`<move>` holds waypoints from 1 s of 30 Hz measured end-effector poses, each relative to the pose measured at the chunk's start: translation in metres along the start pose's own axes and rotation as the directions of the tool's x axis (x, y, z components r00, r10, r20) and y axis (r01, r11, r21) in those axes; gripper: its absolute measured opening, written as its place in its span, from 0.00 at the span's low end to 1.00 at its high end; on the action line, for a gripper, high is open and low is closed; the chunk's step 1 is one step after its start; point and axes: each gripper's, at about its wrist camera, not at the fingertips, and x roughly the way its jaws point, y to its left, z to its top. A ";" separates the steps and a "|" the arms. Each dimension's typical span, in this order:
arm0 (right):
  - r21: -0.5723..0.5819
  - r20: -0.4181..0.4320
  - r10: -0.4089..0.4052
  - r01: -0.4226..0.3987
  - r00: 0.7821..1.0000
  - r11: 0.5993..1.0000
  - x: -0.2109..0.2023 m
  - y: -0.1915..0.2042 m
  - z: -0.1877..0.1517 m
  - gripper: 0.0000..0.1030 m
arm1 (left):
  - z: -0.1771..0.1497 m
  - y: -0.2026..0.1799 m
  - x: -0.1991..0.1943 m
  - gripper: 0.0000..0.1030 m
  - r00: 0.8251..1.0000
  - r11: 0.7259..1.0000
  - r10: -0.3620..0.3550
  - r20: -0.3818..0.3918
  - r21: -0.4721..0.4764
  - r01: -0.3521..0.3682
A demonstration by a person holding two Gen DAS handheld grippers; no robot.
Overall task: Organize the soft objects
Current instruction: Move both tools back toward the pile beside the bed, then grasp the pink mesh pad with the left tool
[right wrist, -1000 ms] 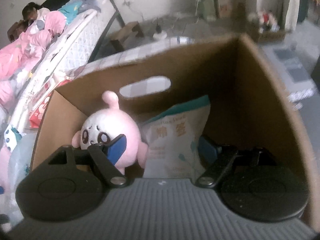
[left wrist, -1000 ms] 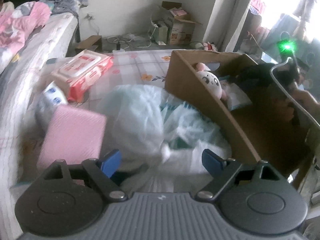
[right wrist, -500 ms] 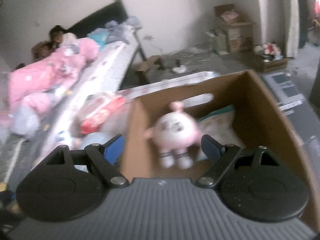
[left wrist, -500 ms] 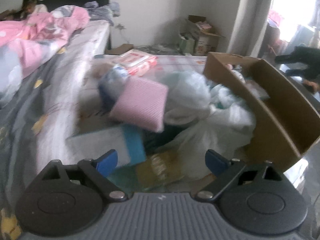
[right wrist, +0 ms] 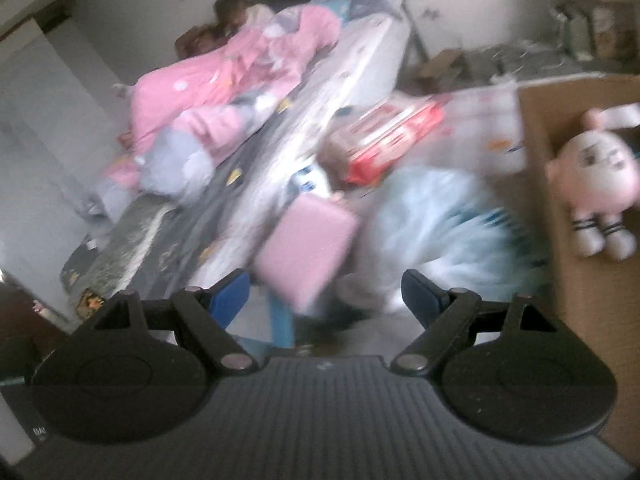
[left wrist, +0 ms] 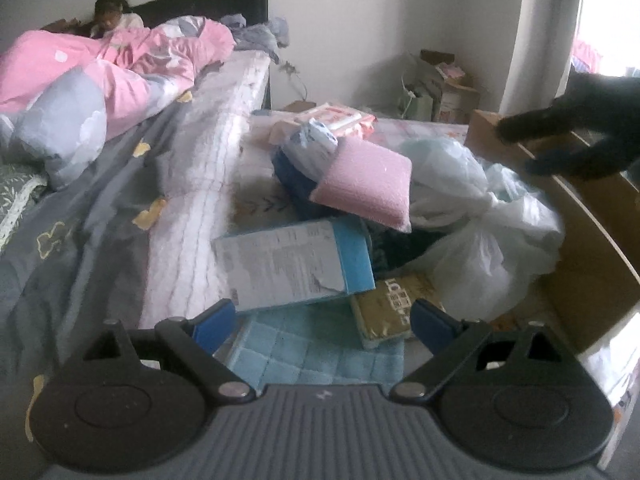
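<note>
Pink: one cushion [left wrist: 366, 182], one plush [right wrist: 594, 178].

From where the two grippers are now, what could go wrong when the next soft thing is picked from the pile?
1. The pink cushion lies tilted on top of the pile, overlapping the tied plastic bag; pulling either could topple the other.
2. The left gripper hangs open over the blue-edged pack and gold packet, which overlap; it might pinch both.

The left gripper [left wrist: 320, 322] points downward, its jaws wide apart and holding nothing after just opening. The right gripper [right wrist: 324, 294] also points downward, jaws apart and empty.
</note>
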 end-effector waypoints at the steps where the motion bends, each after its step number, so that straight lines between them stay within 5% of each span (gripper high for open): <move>1: 0.006 -0.008 0.011 -0.011 1.000 1.000 0.008 0.003 -0.001 0.80 | 0.001 0.000 0.000 0.92 1.000 1.000 0.001 0.010 0.004 -0.001; 13: 0.151 -0.070 0.137 -0.125 0.988 0.981 0.067 0.010 -0.004 0.69 | 0.016 -0.005 0.030 0.92 0.999 0.992 0.009 0.051 0.128 -0.016; 23: 0.263 -0.062 0.089 -0.070 0.994 0.962 0.104 -0.020 0.001 0.54 | 0.065 -0.003 0.059 0.97 0.994 0.986 -0.105 0.039 0.133 0.099; 30: 0.298 -0.051 0.095 -0.075 0.994 0.952 0.118 -0.029 0.008 0.49 | 0.093 -0.028 0.108 0.97 0.992 0.974 -0.122 -0.033 0.187 0.126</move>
